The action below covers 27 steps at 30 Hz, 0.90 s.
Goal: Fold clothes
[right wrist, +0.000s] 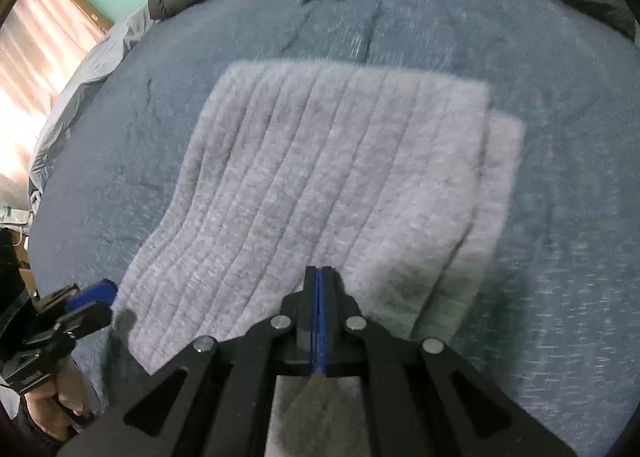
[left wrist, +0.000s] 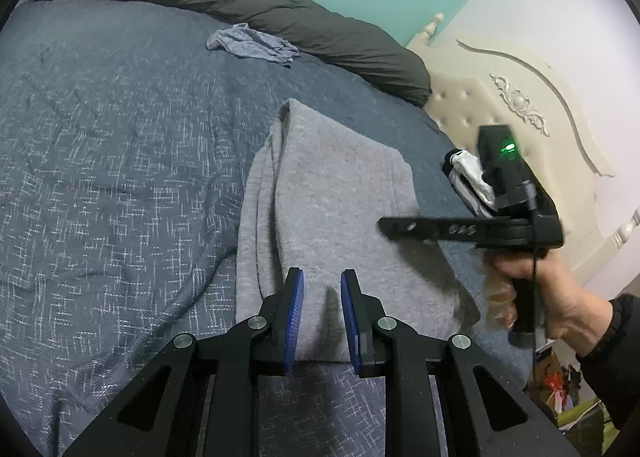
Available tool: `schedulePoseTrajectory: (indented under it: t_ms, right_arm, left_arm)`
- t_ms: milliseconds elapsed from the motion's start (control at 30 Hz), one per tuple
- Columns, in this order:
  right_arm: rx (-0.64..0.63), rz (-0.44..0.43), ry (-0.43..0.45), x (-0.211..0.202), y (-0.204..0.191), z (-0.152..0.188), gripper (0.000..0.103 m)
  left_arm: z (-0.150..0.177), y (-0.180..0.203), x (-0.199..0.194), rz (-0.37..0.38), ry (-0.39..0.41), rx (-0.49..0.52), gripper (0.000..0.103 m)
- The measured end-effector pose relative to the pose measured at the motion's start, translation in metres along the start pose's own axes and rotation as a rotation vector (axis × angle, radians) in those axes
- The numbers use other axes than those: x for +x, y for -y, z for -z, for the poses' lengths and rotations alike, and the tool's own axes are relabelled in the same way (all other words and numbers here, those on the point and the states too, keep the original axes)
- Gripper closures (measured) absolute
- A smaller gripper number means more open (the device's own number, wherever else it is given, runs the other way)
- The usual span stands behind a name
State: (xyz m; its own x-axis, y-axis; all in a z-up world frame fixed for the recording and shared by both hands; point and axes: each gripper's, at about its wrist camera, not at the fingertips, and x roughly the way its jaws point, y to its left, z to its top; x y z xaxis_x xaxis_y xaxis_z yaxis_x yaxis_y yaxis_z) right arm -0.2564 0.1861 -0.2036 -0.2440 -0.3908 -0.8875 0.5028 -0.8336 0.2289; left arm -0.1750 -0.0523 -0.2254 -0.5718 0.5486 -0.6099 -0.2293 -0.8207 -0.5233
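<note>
Parted left gripper (left wrist: 322, 317) over folded grey garment (left wrist: 340, 217), no legible writing.

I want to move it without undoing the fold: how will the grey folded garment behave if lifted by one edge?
The grey folded garment is probably floppy: its layers lie soft and rumpled on the blue bedspread. Lifted by one edge, it would likely sag and unfold.

bed (left wrist: 100, 145) — grey garment (left wrist: 332, 209), crumpled cloth (left wrist: 252, 43)

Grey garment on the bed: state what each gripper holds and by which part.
Nothing is held. The left gripper is open, its fingers apart above the near edge of the folded grey garment. The right gripper is shut with no cloth between its pads.
</note>
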Motion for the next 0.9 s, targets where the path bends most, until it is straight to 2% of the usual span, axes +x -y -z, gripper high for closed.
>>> schedulePoseTrajectory:
  t_ms: [67, 167, 367, 467, 667, 733, 900]
  right_arm:
    - [0.018, 0.018, 0.029, -0.013, 0.009, 0.002, 0.103]
    - [0.050, 0.036, 0.027, -0.022, 0.022, 0.009, 0.103]
    - [0.073, 0.062, -0.016, -0.005, 0.032, 0.022, 0.103]
    - [0.052, 0.085, -0.035, 0.001, 0.031, 0.023, 0.103]
    - [-0.003, 0.098, 0.030, -0.035, 0.019, 0.023, 0.103]
    - [-0.017, 0.067, 0.043, -0.042, 0.013, 0.024, 0.103]
    - [-0.019, 0.091, 0.027, -0.037, 0.014, 0.026, 0.103]
  left_arm:
    - [0.001, 0.000, 0.000, -0.003, -0.005, 0.002, 0.082]
    - [0.002, 0.001, -0.001, 0.001, -0.002, -0.001, 0.082]
    - [0.006, 0.005, -0.003, -0.001, -0.003, 0.005, 0.080]
    - [0.004, 0.004, -0.005, -0.001, 0.003, 0.000, 0.080]
    - [0.003, -0.001, -0.008, -0.010, 0.008, -0.009, 0.080]
    - [0.002, -0.003, -0.009, -0.014, 0.009, -0.013, 0.080]
    - [0.000, -0.008, -0.010, -0.020, 0.012, -0.029, 0.079]
